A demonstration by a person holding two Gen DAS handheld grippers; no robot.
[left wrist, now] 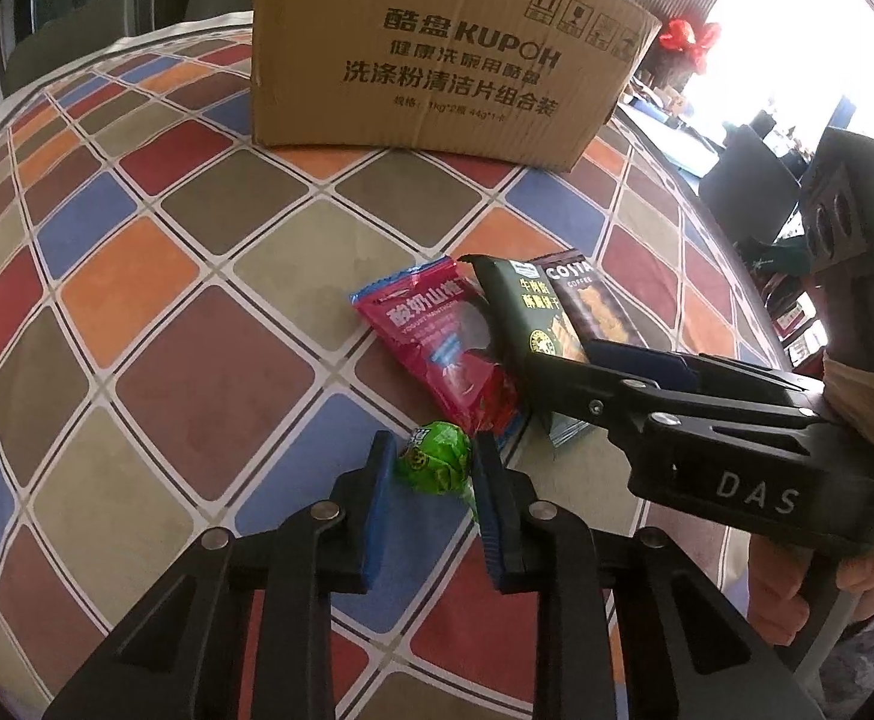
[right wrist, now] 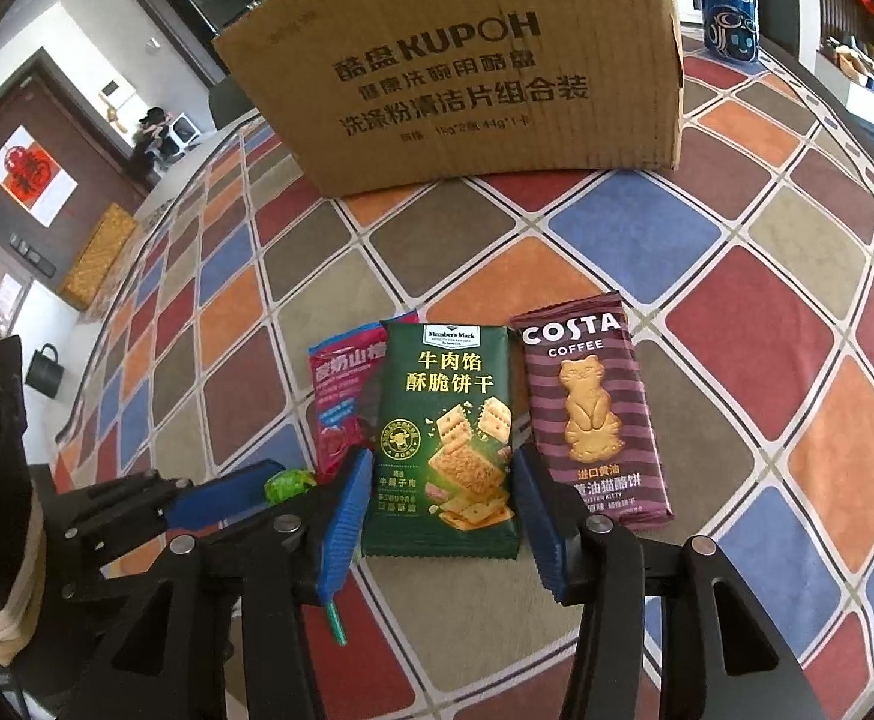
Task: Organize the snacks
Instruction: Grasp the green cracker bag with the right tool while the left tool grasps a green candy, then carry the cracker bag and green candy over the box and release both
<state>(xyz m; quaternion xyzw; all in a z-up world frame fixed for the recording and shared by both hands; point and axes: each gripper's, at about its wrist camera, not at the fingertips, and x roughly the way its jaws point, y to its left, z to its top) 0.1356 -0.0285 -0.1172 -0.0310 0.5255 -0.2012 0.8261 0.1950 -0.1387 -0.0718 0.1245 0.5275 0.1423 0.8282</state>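
Note:
A green lollipop (left wrist: 434, 459) lies on the checked tablecloth between the open blue pads of my left gripper (left wrist: 431, 468); the pads stand beside it with small gaps. A red-pink snack packet (left wrist: 437, 342), a dark green cracker packet (right wrist: 446, 438) and a maroon Costa biscuit packet (right wrist: 590, 408) lie side by side. My right gripper (right wrist: 443, 504) is open, its pads on either side of the green packet's lower end. The lollipop also shows in the right wrist view (right wrist: 290, 483), its stick under the left pad.
A brown cardboard box (left wrist: 437, 48) stands at the back of the table. A blue Pepsi can (right wrist: 729, 12) stands behind it to the right. The checked tablecloth (left wrist: 167, 300) covers the round table, whose edge curves away on both sides.

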